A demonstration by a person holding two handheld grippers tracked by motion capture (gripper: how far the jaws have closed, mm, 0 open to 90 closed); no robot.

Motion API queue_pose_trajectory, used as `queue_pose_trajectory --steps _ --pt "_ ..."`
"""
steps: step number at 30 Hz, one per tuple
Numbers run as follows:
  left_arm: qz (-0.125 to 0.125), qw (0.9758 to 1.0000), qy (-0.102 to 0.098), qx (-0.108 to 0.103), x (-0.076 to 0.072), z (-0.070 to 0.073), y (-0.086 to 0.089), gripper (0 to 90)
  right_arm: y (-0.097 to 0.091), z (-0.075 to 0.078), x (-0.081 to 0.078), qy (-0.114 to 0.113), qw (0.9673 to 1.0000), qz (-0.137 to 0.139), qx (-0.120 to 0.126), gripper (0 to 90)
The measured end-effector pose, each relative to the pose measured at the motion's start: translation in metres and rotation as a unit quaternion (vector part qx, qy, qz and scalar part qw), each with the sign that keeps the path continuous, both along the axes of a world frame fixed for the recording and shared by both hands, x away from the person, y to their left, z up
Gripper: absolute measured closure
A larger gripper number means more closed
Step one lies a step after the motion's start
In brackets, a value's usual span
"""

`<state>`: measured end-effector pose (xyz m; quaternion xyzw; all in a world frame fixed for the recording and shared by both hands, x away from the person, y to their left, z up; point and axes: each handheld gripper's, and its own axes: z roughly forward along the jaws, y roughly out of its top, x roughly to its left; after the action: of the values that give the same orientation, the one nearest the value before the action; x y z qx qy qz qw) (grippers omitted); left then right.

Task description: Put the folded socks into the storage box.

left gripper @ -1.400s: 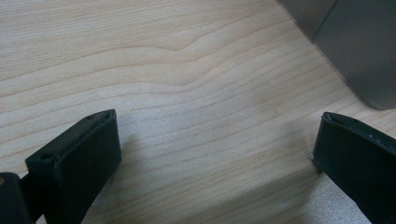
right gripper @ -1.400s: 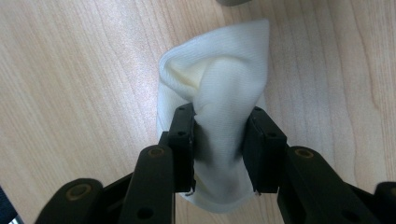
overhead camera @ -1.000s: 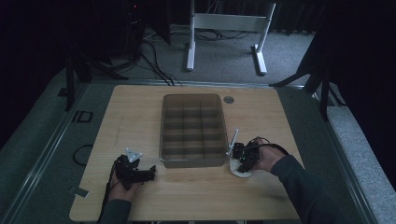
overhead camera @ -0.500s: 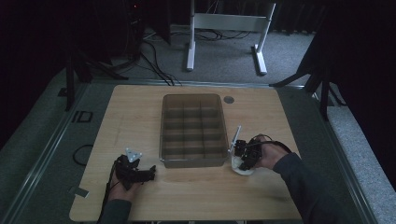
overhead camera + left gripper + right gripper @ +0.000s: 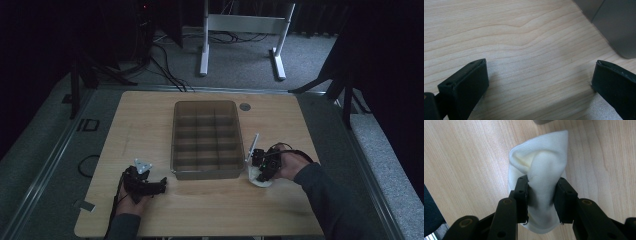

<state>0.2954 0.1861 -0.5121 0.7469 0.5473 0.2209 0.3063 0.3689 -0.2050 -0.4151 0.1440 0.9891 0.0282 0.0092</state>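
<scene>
Little changed: right gripper (image 5: 541, 195) (seemingly) still pinches sock (image 5: 541, 162).

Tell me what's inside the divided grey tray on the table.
The grey tray shows rows of compartments that look empty in the dim high view. Its near wall hides the floor of the front row, so small items there cannot be ruled out.

only "id" can be read, on the floor (image 5: 60, 150) left of the table (image 5: 145, 115).
</scene>
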Motion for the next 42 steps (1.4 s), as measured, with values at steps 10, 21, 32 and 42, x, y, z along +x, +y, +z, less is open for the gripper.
queue_pose_trajectory --steps 10,21,32,42 --pt "0.0 1.0 0.0 0.0 0.0 0.0 0.0 1.0 0.0 0.005 0.001 -0.001 1.0 0.004 -0.002 66.4" --pt "0.0 1.0 0.0 0.0 0.0 0.0 0.0 1.0 -0.004 0.009 0.001 0.0 1.0 0.003 -0.002 66.4" --pt "-0.001 1.0 0.0 0.001 0.0 0.0 0.0 1.0 -0.002 0.014 0.002 -0.001 1.0 0.008 -0.004 66.3" --pt "0.0 1.0 0.0 0.0 0.0 0.0 0.0 1.0 0.001 0.021 0.002 -0.004 0.9999 0.014 -0.001 66.3"
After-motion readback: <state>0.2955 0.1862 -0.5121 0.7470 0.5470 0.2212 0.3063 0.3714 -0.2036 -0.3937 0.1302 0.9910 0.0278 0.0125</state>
